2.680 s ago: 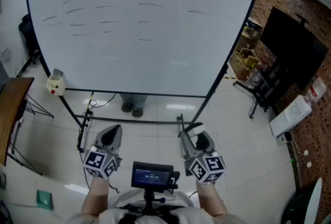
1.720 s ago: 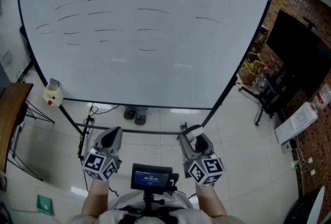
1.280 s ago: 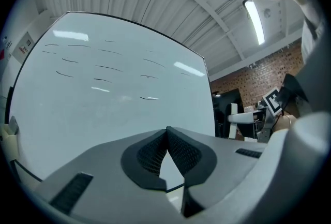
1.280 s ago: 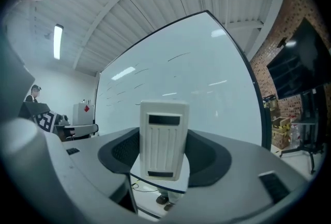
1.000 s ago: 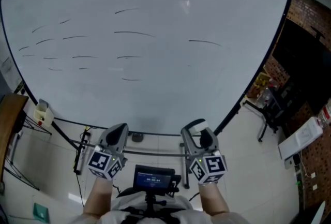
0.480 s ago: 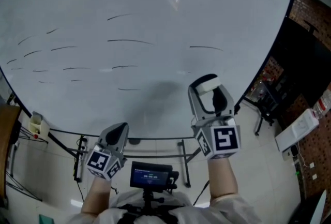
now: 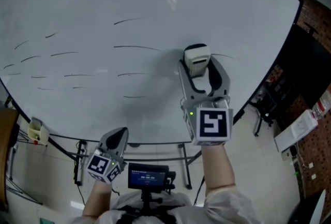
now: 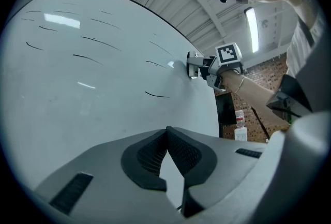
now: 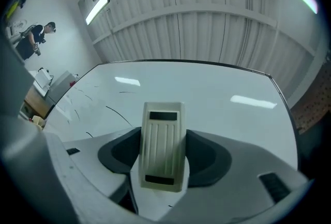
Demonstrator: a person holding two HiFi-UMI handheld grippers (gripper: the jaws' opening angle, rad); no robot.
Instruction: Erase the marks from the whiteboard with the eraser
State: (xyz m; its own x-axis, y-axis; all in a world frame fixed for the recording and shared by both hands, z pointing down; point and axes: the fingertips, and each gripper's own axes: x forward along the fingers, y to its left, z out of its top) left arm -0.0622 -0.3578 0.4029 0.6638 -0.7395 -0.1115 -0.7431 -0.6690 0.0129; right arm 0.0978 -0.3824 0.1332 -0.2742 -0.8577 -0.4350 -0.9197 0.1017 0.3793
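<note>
The whiteboard (image 7: 103, 99) fills the head view, with several short black marks (image 7: 137, 47) across its middle and left. One mark (image 7: 223, 55) runs just right of the eraser. My right gripper (image 7: 198, 65) is raised to the board, shut on the white eraser (image 7: 196, 57). In the right gripper view the ribbed eraser (image 9: 163, 145) stands upright between the jaws, facing the whiteboard (image 9: 217, 109). My left gripper (image 7: 117, 138) hangs low below the board's bottom edge. Its jaws meet at their tips with nothing held (image 8: 166, 132). The left gripper view shows the right gripper (image 8: 199, 66) at the board.
A brick wall (image 7: 316, 16) and a black screen (image 7: 305, 73) stand at the right, with a white unit (image 7: 300, 130) on the floor. A small cream box (image 7: 35, 130) sits at the board's lower left. The stand's bars (image 7: 155, 144) run under the board. A person (image 9: 36, 36) stands far off.
The view has closed in on the board. My right gripper has risen from waist height with the eraser up to the board beside the rightmost mark. The left gripper stayed low.
</note>
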